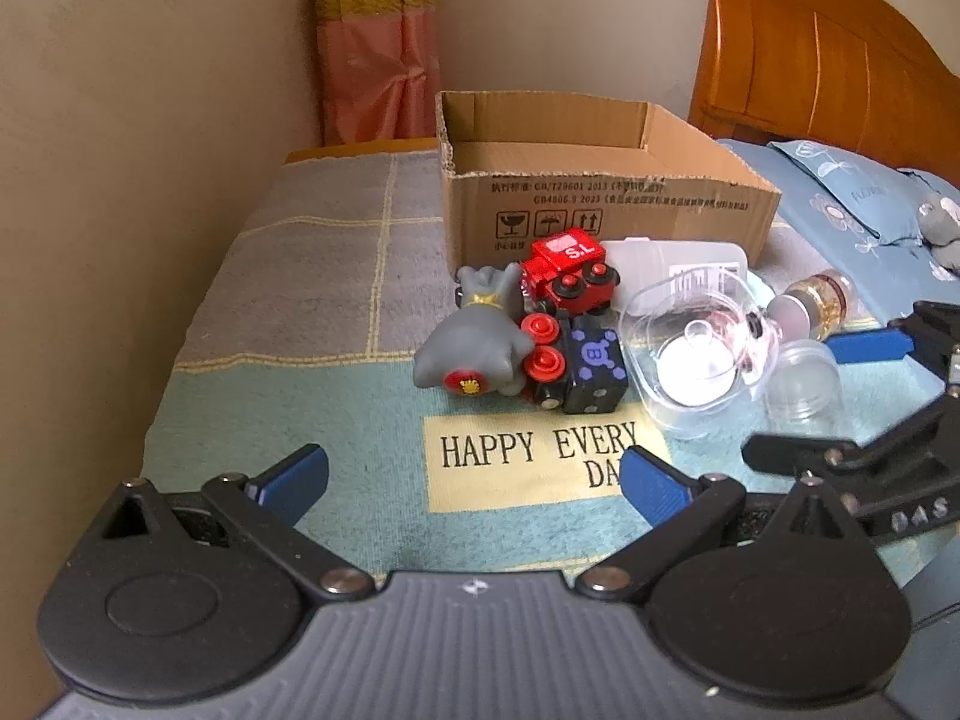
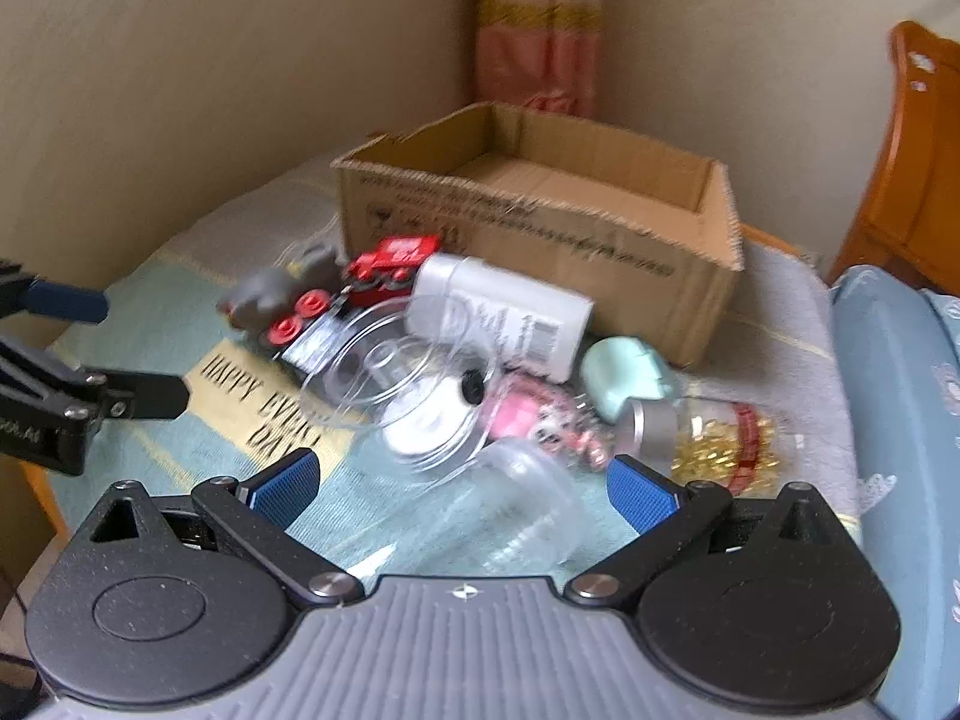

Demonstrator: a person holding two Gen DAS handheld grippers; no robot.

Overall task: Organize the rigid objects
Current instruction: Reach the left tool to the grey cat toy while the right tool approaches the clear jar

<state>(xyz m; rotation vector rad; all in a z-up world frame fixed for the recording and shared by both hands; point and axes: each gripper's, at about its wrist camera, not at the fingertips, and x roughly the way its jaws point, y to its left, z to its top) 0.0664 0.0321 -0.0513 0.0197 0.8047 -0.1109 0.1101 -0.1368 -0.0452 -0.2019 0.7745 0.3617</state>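
Note:
A pile of small objects lies in front of an open cardboard box. It holds a grey toy figure, a red toy train, a black block, a white bottle, a clear lidded dish, a clear jar and a gold-filled jar. My left gripper is open and empty, short of the pile. My right gripper is open, with the clear jar lying between its fingers.
The objects lie on a teal and grey cloth printed with "HAPPY EVERY DAY". A mint case and a pink item lie near the box. Walls and a curtain stand behind. A blue pillow and wooden headboard are on the right.

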